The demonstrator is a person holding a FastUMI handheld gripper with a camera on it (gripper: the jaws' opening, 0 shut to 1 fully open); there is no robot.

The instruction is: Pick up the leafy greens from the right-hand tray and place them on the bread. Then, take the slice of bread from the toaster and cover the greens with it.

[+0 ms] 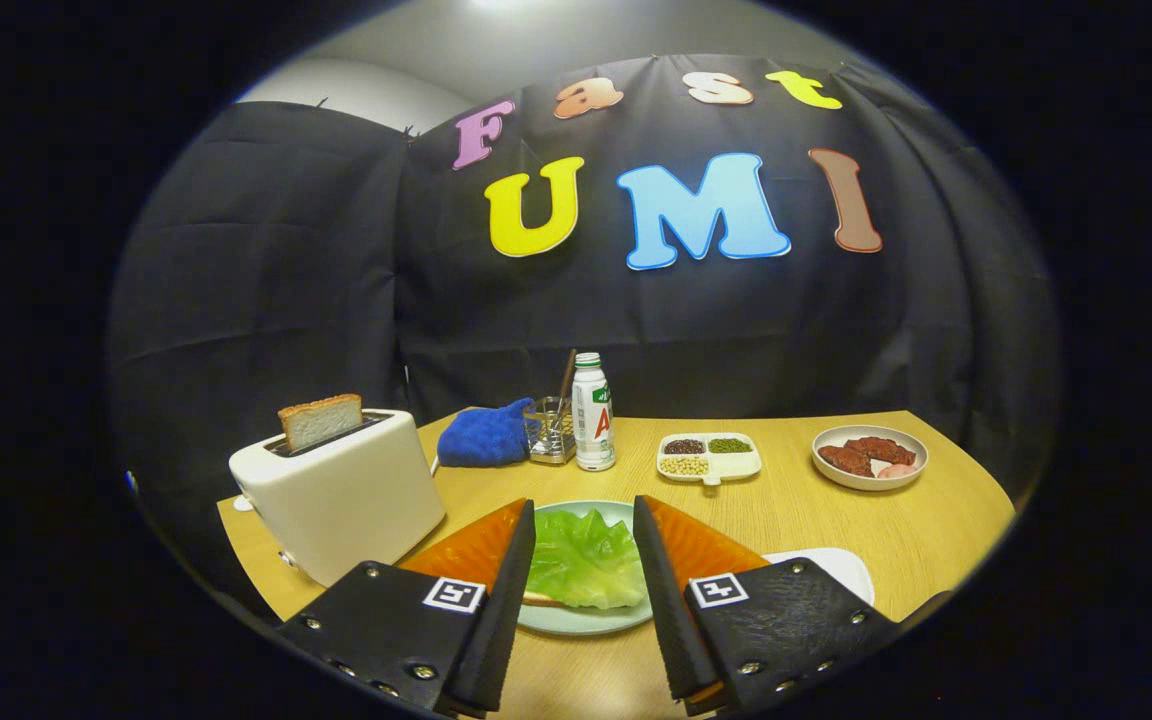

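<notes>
Wall (266,260): black cloth, hung in folds, 2 panels meeting at a corner behind the table. Ceiling (536,50): pale grey above the cloth, bright light at its top. Table (836,510): light wood, smooth, its edges running out both sides before the cloth.

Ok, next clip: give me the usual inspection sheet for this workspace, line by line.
Surface: wooden table, no spills seen.
Job's things: leafy greens lie on bread on a pale plate; a bread slice stands up out of the white toaster; white tray just beyond the right finger.
Clutter: blue cloth, utensil holder, bottle, divided dish of beans, bowl of meat.
Gripper: open, fingers either side of the greens, not touching.
Cables: nothing seen.
Surroundings: black cloth wall.
</notes>
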